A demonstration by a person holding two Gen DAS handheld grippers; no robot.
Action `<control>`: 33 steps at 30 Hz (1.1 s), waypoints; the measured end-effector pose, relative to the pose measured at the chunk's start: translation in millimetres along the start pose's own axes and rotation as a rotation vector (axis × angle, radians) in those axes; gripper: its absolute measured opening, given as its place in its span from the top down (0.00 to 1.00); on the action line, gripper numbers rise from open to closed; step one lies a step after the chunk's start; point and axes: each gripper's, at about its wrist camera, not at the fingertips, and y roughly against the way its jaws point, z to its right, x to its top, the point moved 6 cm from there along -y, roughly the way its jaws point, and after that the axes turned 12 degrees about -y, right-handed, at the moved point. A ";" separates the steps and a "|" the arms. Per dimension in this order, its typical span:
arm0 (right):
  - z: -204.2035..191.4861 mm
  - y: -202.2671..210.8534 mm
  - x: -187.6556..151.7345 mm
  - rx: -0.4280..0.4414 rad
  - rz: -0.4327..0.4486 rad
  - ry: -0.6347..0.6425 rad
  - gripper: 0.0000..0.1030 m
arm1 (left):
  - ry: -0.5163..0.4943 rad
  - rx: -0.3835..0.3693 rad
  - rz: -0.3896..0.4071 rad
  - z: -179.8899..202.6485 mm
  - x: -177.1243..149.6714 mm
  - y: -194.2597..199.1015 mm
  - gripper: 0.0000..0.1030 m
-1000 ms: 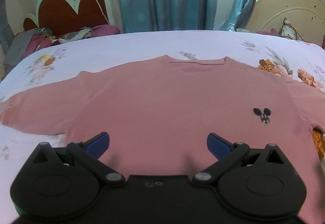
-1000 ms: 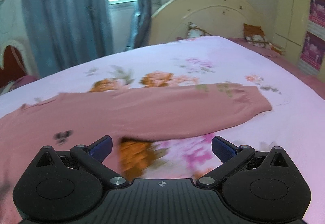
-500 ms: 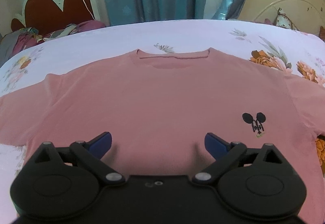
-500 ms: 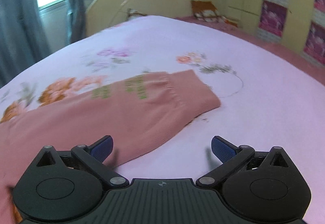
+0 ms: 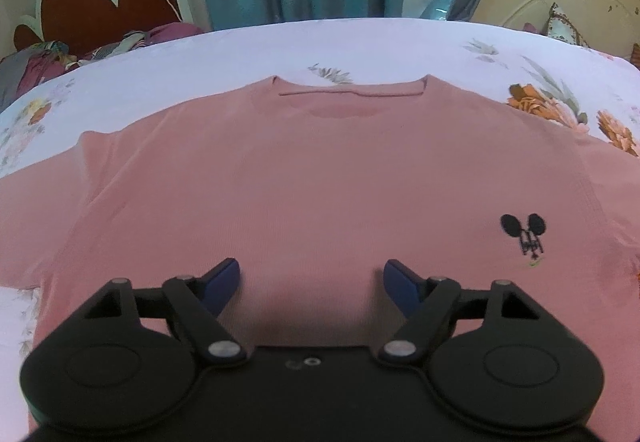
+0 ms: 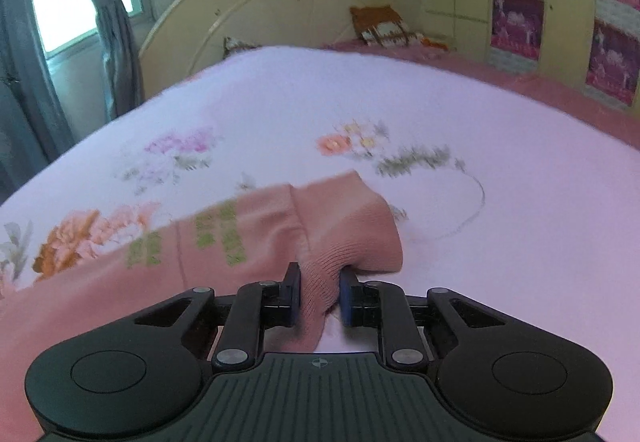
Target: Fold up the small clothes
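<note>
— Pink knit is all I see: a sweater [image 5: 304, 181] spread flat, front up, on the floral bedsheet [image 5: 360, 45], neckline on the far side, a small black mouse-head emblem [image 5: 522, 234] on its chest.

— Any baskets or boxes holding anything?

— None in either view. Just a heap of clothes [image 5: 60, 57] by the red heart-shaped headboard [image 5: 108, 5] beyond the bed's far edge.

— How is the left gripper [image 5: 312, 280] posed?

— Angled down over the lower middle of the sweater, blue pads well apart but closing; only flat fabric lies under the gap, nothing pinched.

— And the right gripper [image 6: 319, 296]?

— Tilted down at the sleeve cuff [image 6: 344, 234], which lies out to the side on the sheet. Its jaws are closing, and a bunched fold of ribbed cuff is squeezed between the pads.

— Anything around it?

— Green lettering [image 6: 224, 234] on the sleeve, a cream rounded headboard [image 6: 280, 1] with patterned cushions [image 6: 388, 25], grey-blue curtains [image 6: 100, 1] at a window. Nothing blocks either gripper.
</note>
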 end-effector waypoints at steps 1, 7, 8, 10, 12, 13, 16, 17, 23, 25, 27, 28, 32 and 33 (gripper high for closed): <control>-7.4 5.7 1.8 0.022 0.017 0.002 0.83 | 0.002 -0.001 0.003 -1.9 0.0 0.3 0.24; -99.2 63.2 -2.2 0.214 0.094 0.117 0.83 | 0.018 -0.014 0.031 -22.3 -2.2 6.9 0.24; -117.8 73.4 -7.5 0.254 0.098 0.143 0.83 | 0.026 -0.022 0.035 -27.2 -2.7 7.9 0.24; -160.2 97.6 -24.5 0.345 0.098 0.190 0.83 | 0.042 -0.029 0.045 -37.9 -4.9 10.7 0.24; -204.3 120.9 -49.3 0.442 0.072 0.231 0.83 | 0.050 -0.024 0.053 -48.7 -6.4 13.3 0.24; -223.4 130.1 -62.7 0.484 0.056 0.250 0.83 | 0.056 -0.020 0.056 -55.8 -7.9 15.3 0.24; -279.2 154.0 -114.4 0.598 -0.014 0.319 0.83 | 0.068 -0.007 0.068 -74.3 -10.8 19.6 0.24; -295.9 160.2 -135.9 0.631 -0.055 0.336 0.83 | 0.072 -0.003 0.072 -79.7 -11.1 19.9 0.24; -350.0 170.6 -249.1 0.710 -0.278 0.457 0.82 | 0.124 -0.044 0.100 -102.1 -14.8 19.3 0.24; -354.3 175.1 -267.1 0.718 -0.311 0.498 0.82 | 0.128 -0.078 0.109 -100.6 -12.9 18.6 0.21; -352.4 181.6 -269.3 0.726 -0.315 0.508 0.63 | 0.125 -0.129 0.113 -92.4 -8.5 16.3 0.19; -347.0 184.8 -264.0 0.727 -0.298 0.497 0.51 | 0.123 -0.158 0.111 -87.9 -6.4 14.9 0.19; -308.8 185.8 -229.2 0.646 -0.184 0.490 0.33 | 0.103 -0.288 0.092 -53.9 7.8 2.7 0.16; -296.2 182.8 -222.4 0.617 -0.170 0.488 0.34 | 0.103 -0.308 0.089 -46.2 11.4 -1.3 0.16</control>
